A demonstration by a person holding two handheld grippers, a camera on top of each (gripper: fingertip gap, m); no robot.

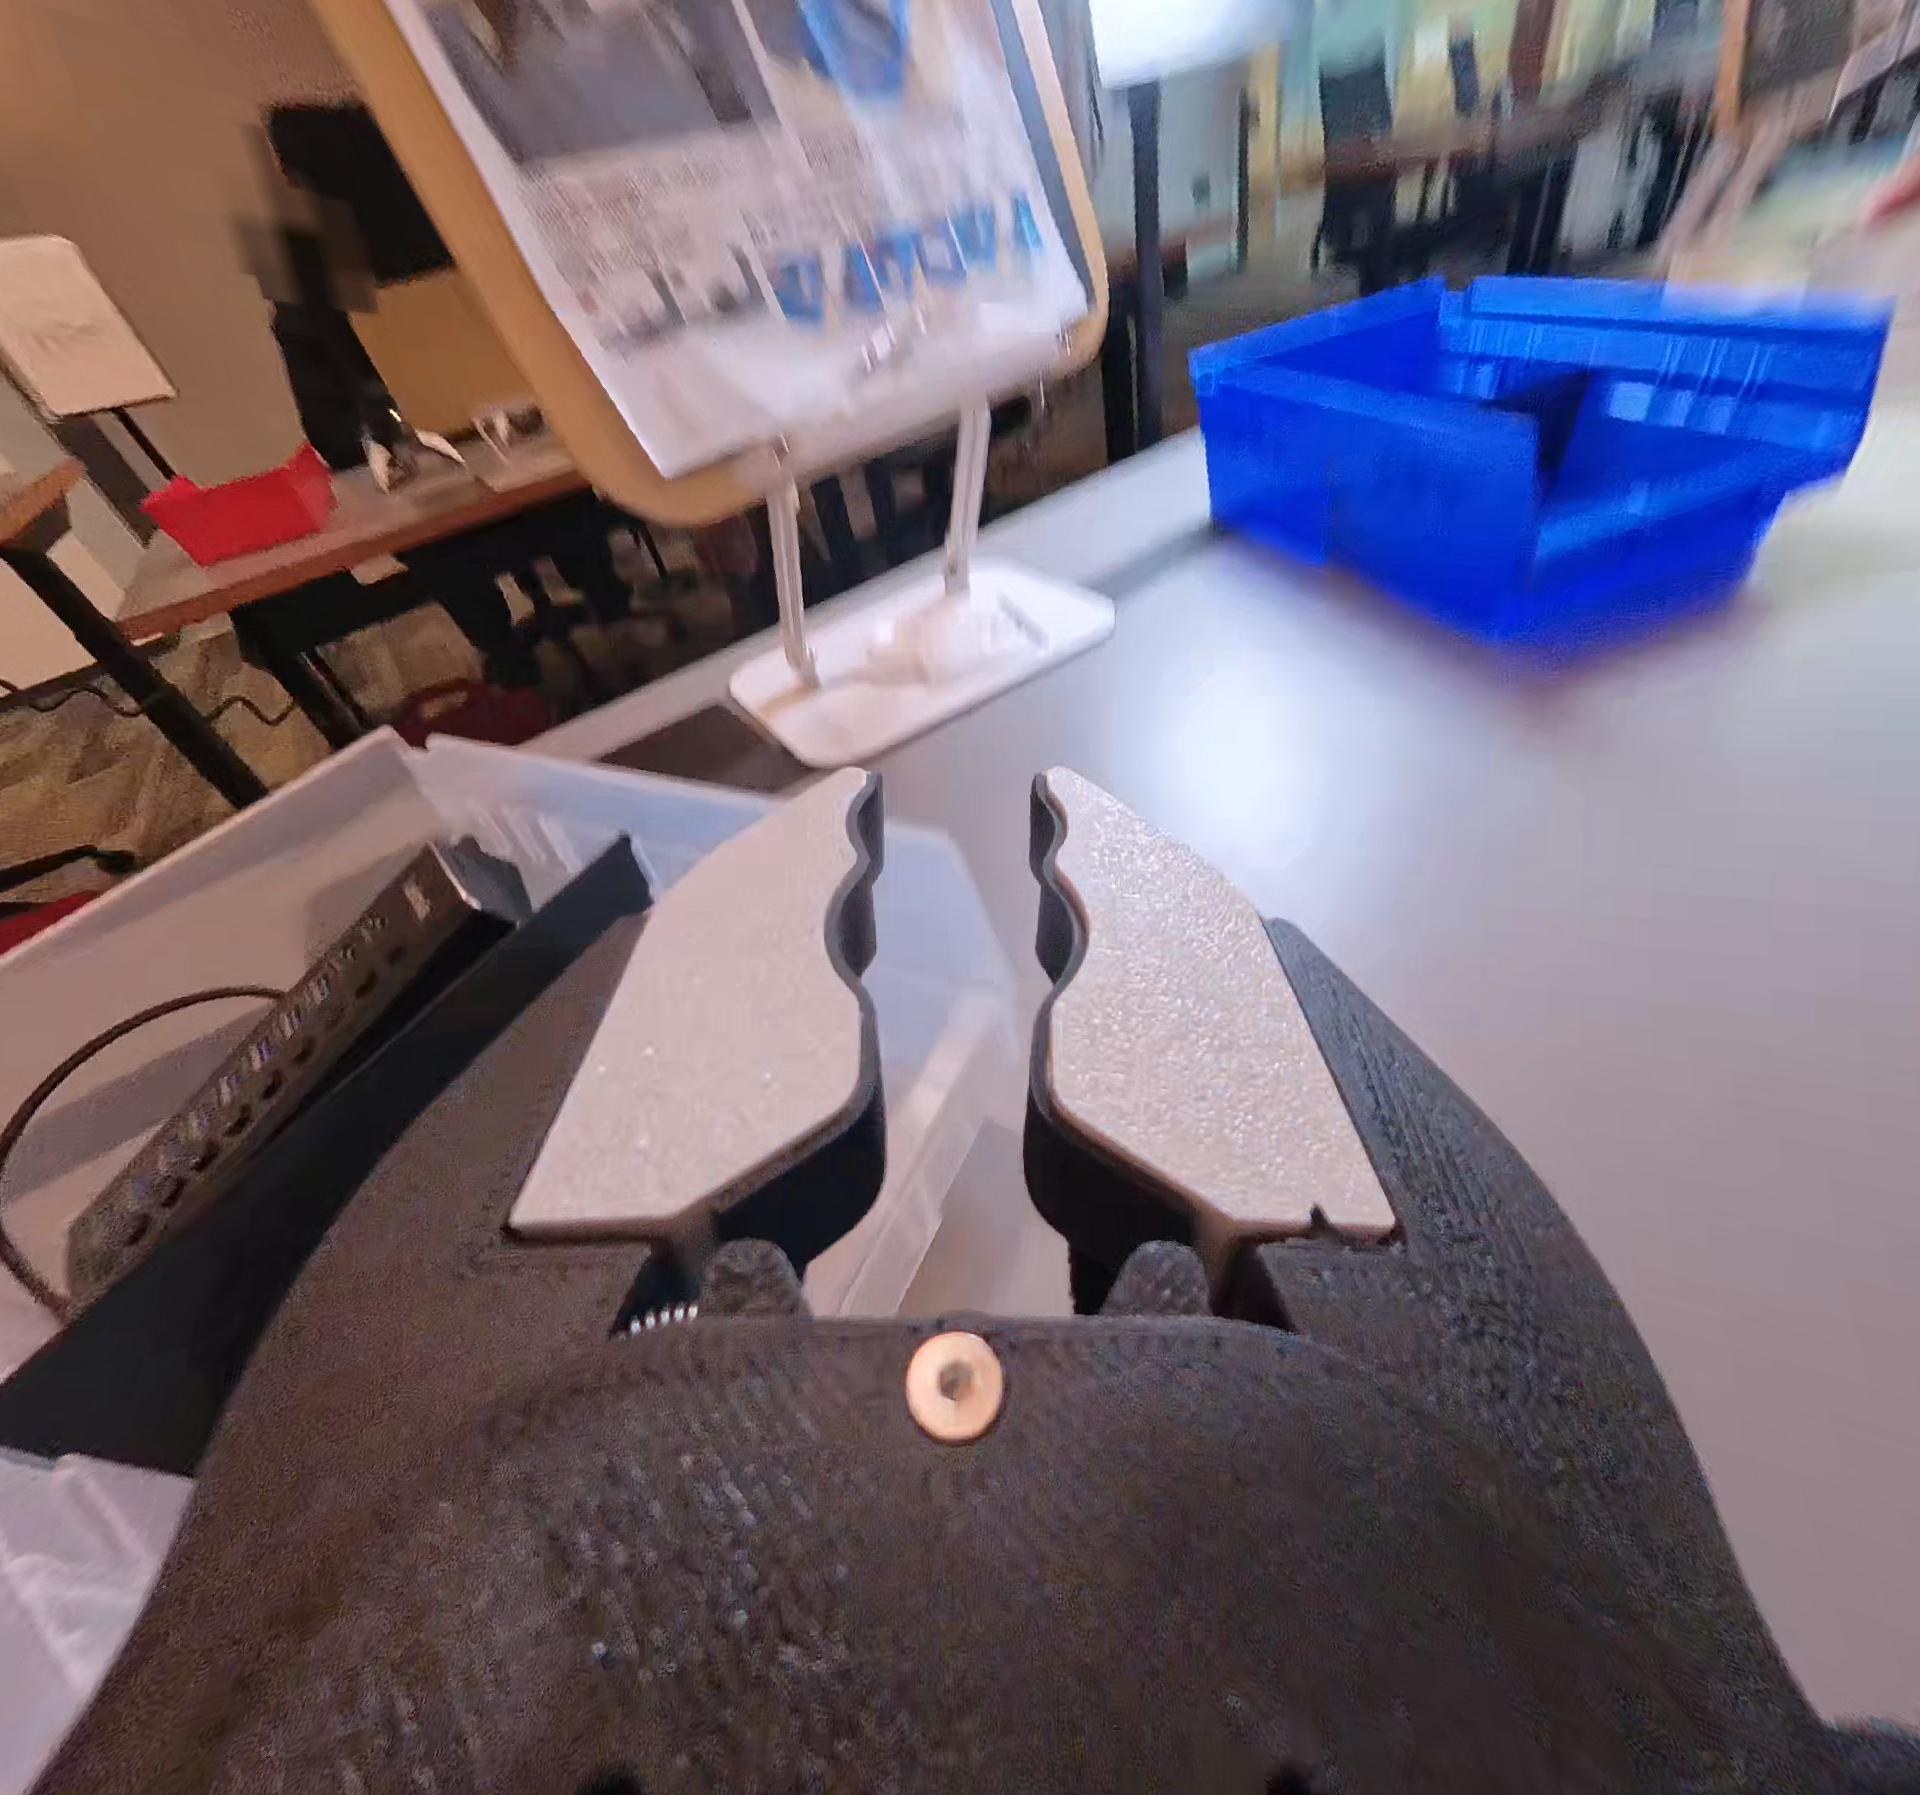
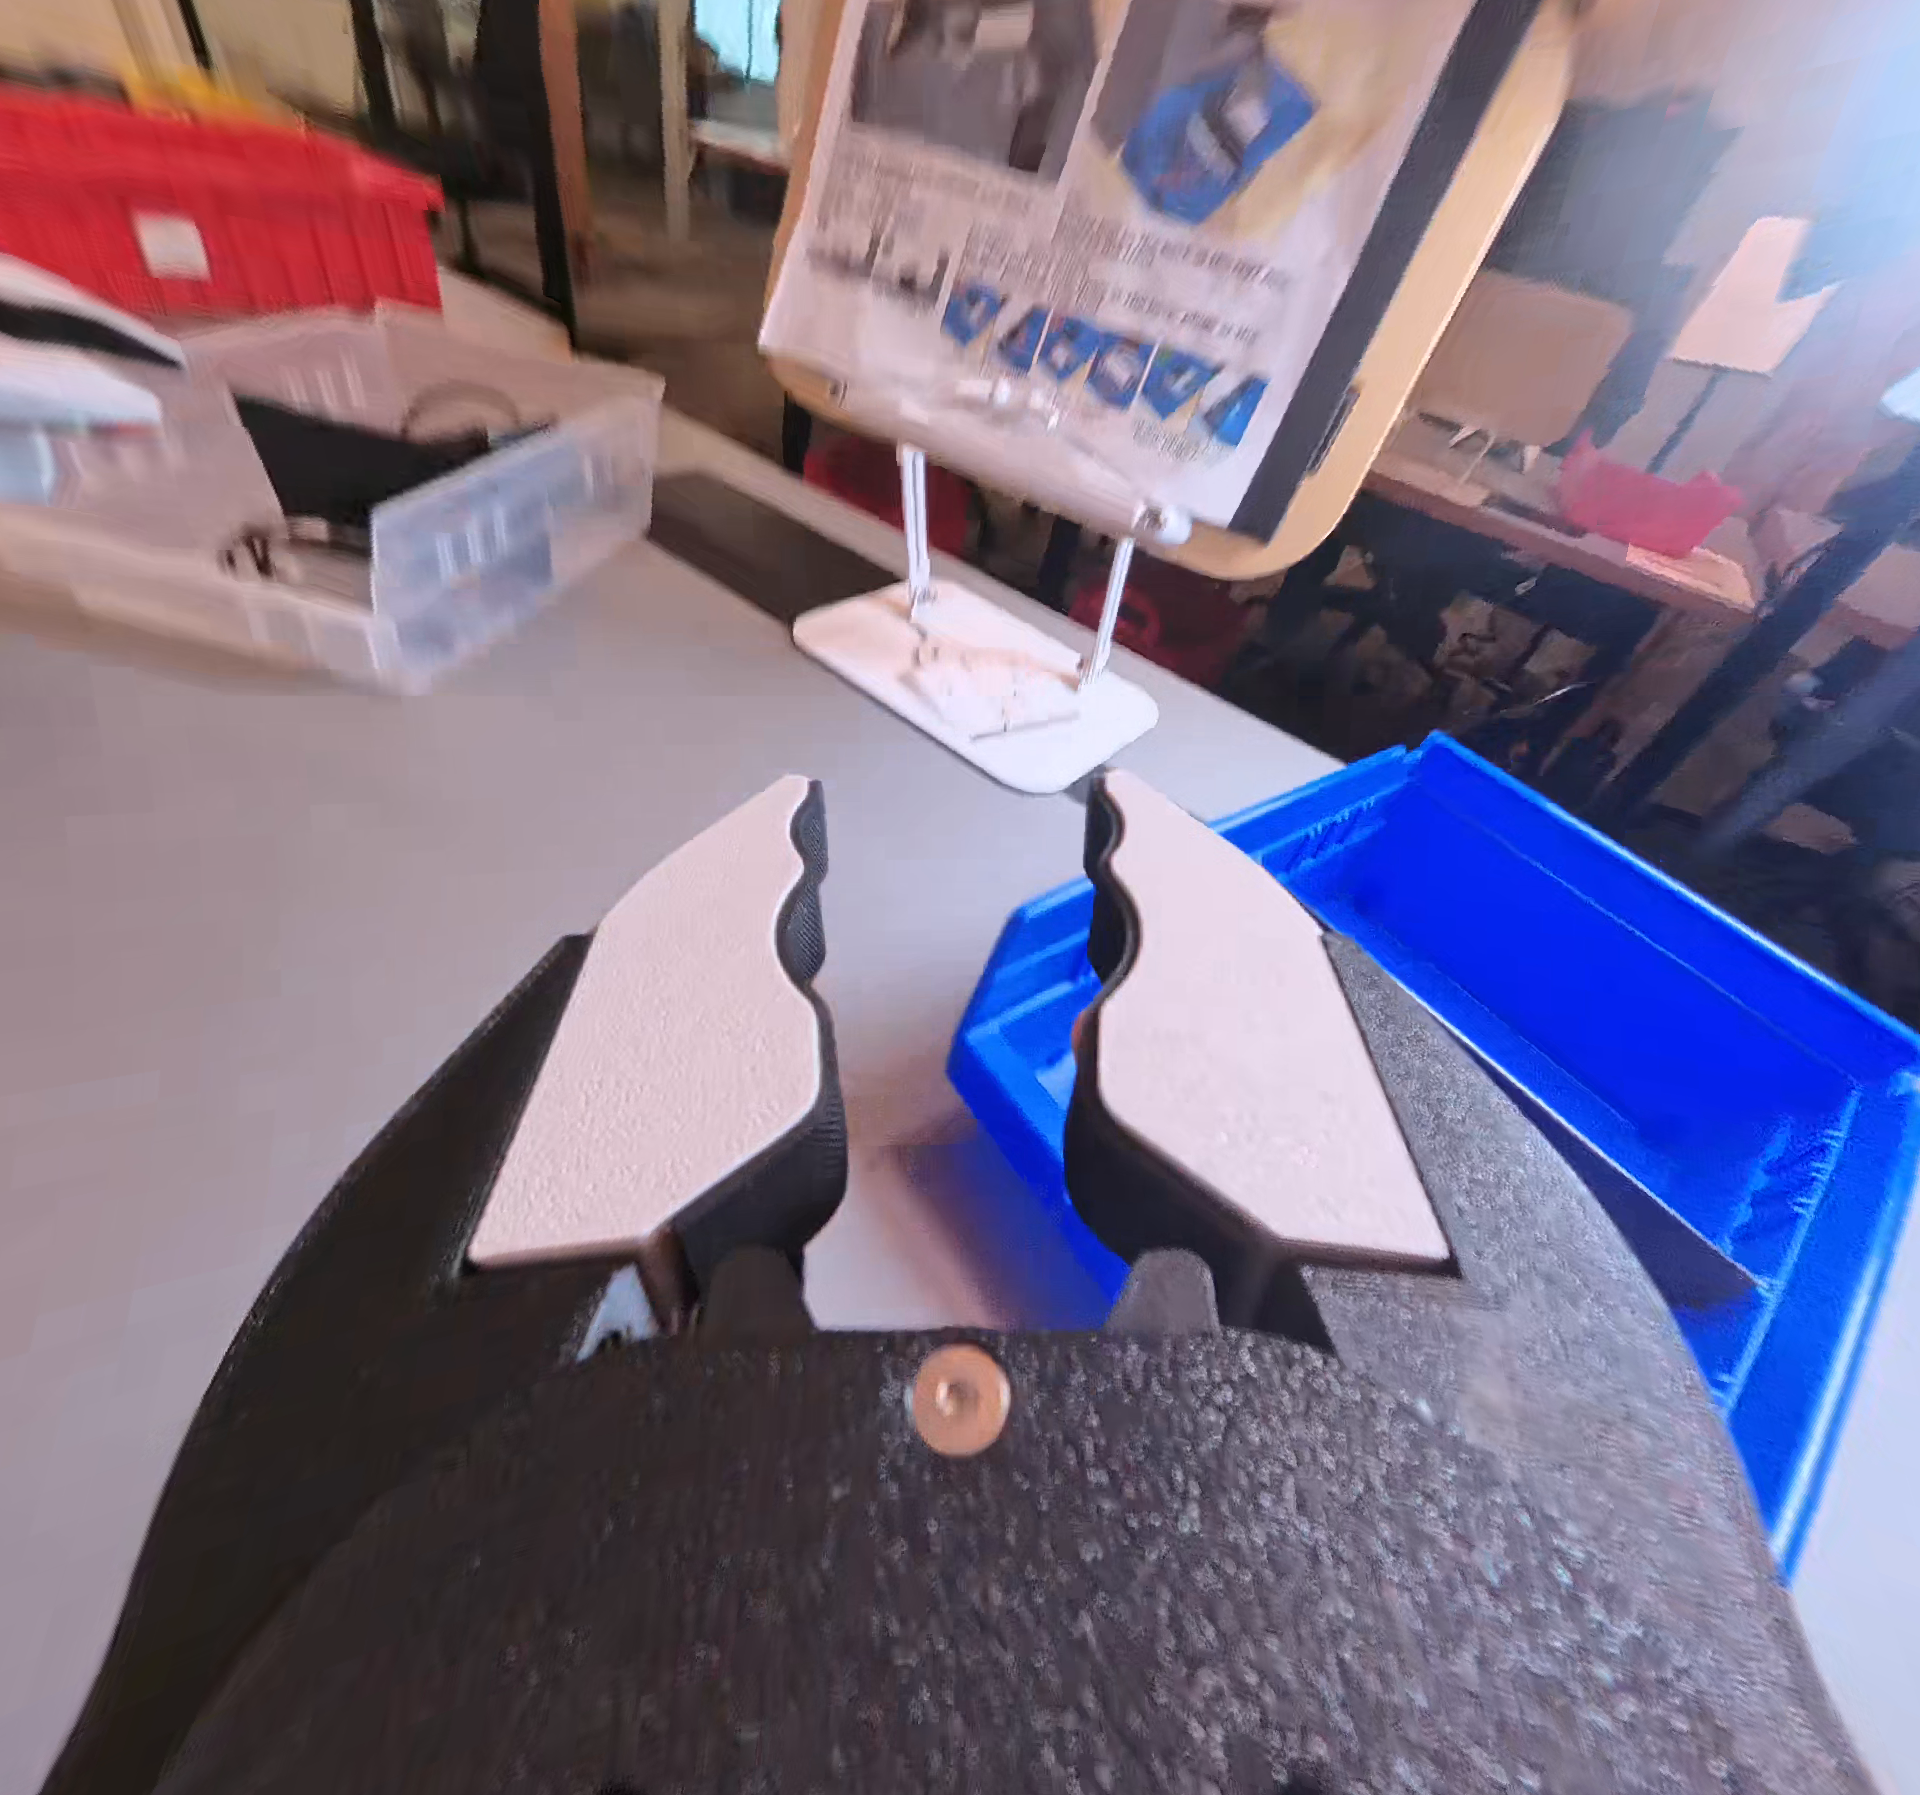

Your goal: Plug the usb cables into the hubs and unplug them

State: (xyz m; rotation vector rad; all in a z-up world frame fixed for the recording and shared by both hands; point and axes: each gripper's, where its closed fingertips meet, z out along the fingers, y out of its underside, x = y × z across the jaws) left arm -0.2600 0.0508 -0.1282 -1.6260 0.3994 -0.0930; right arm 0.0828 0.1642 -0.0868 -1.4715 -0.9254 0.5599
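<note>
While left wrist view blurs, left gripper (image 1: 956, 800) hangs over table (image 1: 1455, 914), jaws apart, nothing between. Black hub (image 1: 281, 1007) lies in clear bin (image 1: 239, 872) at its left, thin cable (image 1: 62, 1091) curling beside; whether plugged, cannot tell. Blue bin (image 1: 1507, 467) far right, sign stand (image 1: 914, 654) behind.

Right wrist view: right gripper (image 2: 956, 800) also apart, empty, above table (image 2: 312, 862) near blue bin (image 2: 1558, 997), which looks empty. Clear bin (image 2: 499, 530) well apart, far left.

Judgement: no plugging visible, task near start or between cycles; all steps seem left.

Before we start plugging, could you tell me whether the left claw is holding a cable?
No, the left claw is open and empty, hanging above the clear bin's edge.
</note>
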